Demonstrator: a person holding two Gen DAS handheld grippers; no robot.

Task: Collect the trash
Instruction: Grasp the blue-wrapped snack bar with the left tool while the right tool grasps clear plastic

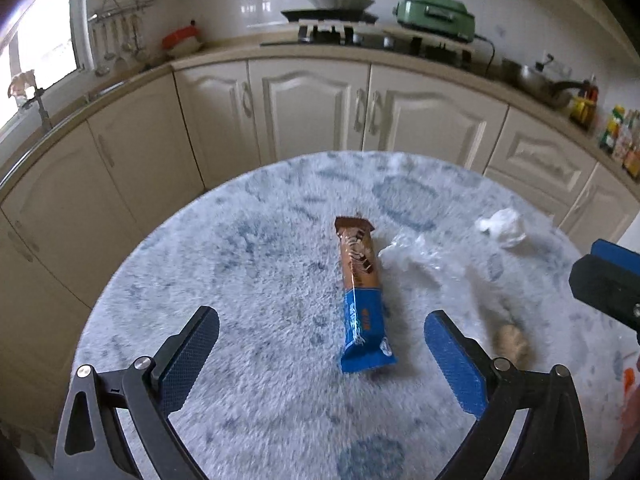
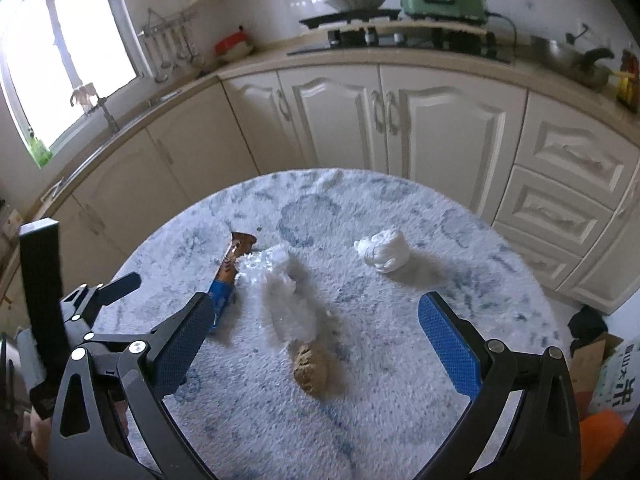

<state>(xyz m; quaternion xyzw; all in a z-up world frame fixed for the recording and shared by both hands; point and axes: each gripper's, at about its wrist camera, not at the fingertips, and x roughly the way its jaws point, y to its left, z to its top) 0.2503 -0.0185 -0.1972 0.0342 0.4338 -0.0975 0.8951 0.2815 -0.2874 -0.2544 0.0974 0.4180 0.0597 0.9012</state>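
Note:
A blue and brown snack wrapper lies on the round table covered with a fluffy white and blue cloth. My left gripper is open, just short of the wrapper. Beside the wrapper lies a clear crumpled plastic wrap, a crumpled white tissue and a brown lump. In the right wrist view my right gripper is open above the brown lump and the plastic wrap. The tissue lies farther right; the wrapper is at the left.
Cream kitchen cabinets and a counter with a hob and a green cooker stand beyond the table. Bottles stand at the right. A cardboard box and bags sit on the floor to the right of the table.

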